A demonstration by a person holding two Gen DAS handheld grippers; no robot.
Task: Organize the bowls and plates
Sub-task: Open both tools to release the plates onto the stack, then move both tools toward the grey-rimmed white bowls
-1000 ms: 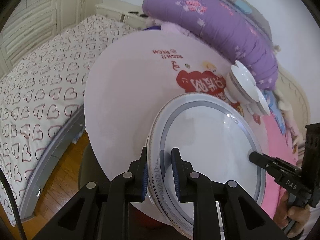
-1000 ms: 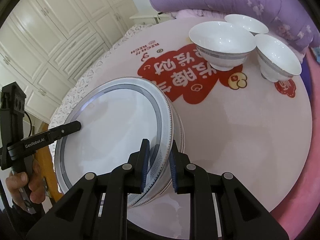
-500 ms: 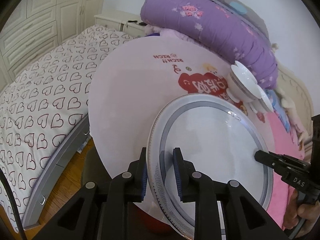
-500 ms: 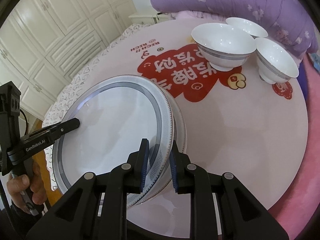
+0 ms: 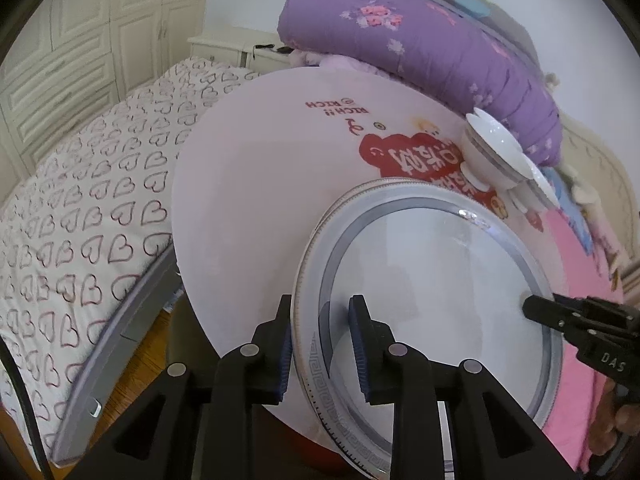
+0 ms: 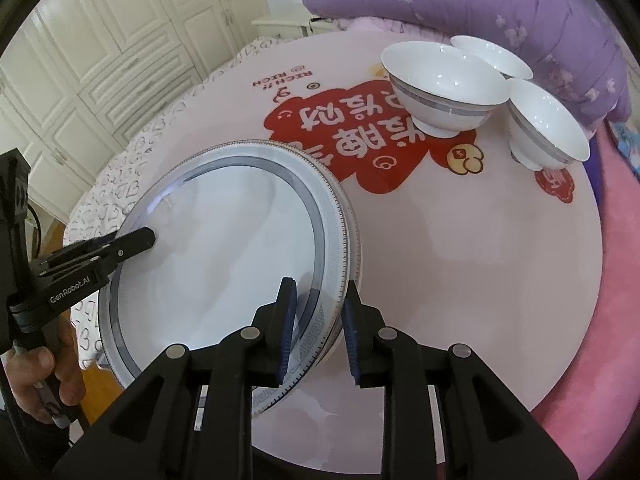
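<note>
Hand-held grippers (image 5: pixel 320 344) (image 6: pixel 316 328) straddling opposite rims of top plate (image 6: pixel 224 264), jaws just easing apart, rim between pads; bowls (image 6: pixel 444 80) well beyond, nearer right.

Soft, even daylight fills both views, with a slight cool haze. Small glare streaks sit on the glossy white grey-rimmed plate (image 5: pixel 440 280) and the white porcelain bowls (image 6: pixel 440 80). Shadows are faint. Fisheye bending curves the edges, and the corners are vignetted black.

A home bedroom: heart-print bed (image 5: pixel 80 216), purple quilt (image 5: pixel 420 40), white wardrobes (image 6: pixel 100 40)
</note>
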